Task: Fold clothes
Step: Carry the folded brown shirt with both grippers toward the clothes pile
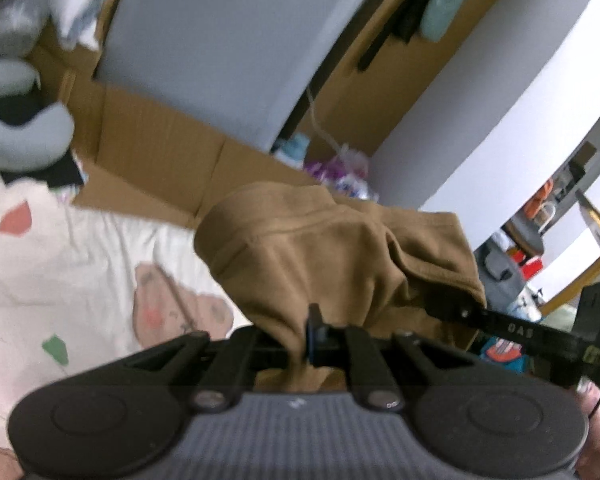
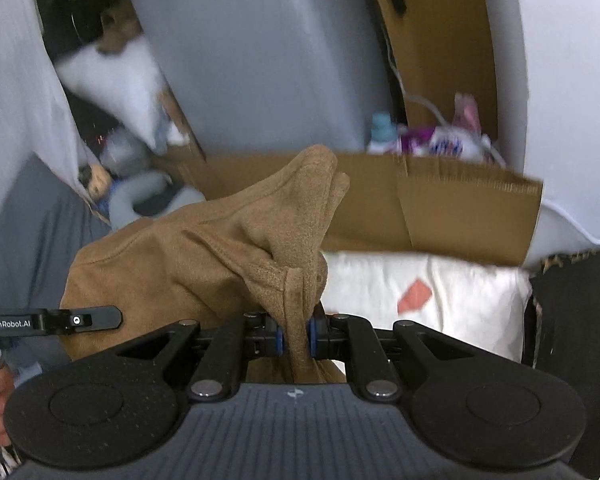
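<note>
Clamped in the black two-finger left gripper (image 1: 314, 340): a bunched fold of soft tan knit garment (image 1: 332, 256), raised above white bedding printed with pink and green shapes (image 1: 60, 264). Pinched likewise in the black right gripper (image 2: 296, 338): another gathered edge of that garment, draped between both. Behind: brown cardboard sheet (image 2: 420, 208), grey neck pillow (image 1: 24, 136), blurred detergent bottles (image 2: 420, 140).

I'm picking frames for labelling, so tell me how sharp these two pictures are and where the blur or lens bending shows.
Left wrist view: motion-smeared throughout, the brown garment and printed bedding soft, walls bowed by the fisheye. Right wrist view: the garment's knit by the right claw reads crisply, but the cardboard box edge and background streak; dark corners frame both.
</note>
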### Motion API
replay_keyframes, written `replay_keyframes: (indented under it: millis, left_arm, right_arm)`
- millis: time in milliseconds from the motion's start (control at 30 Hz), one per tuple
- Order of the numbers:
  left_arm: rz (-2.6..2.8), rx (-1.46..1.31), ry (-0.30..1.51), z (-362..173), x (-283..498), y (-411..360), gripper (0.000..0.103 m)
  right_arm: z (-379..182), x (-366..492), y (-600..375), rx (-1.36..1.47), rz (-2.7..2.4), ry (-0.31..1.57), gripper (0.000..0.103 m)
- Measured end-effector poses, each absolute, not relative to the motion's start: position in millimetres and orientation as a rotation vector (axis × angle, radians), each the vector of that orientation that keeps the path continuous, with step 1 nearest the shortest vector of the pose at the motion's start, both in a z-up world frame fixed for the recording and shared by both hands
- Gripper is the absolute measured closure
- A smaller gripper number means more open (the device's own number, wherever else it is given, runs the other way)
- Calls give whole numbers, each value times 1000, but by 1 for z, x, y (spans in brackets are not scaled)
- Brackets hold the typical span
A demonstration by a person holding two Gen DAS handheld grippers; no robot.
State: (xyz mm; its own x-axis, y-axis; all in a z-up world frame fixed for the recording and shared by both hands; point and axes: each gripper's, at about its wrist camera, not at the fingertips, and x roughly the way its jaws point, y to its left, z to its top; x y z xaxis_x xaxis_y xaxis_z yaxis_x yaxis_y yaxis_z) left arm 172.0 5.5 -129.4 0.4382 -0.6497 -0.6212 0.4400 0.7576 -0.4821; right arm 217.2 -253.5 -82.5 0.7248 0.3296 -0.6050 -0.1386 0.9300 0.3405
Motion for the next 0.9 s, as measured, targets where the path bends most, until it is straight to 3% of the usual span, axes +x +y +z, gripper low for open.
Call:
replay_keyframes:
  millis: [500, 900]
  left_arm:
    - [-715, -293, 707, 23, 143, 4, 97]
    - [-772, -297, 634, 99, 112, -11, 96]
  right_arm:
    - [74, 196, -268, 299, 310, 582, 92]
    - [164, 155, -290, 275, 309, 504, 92]
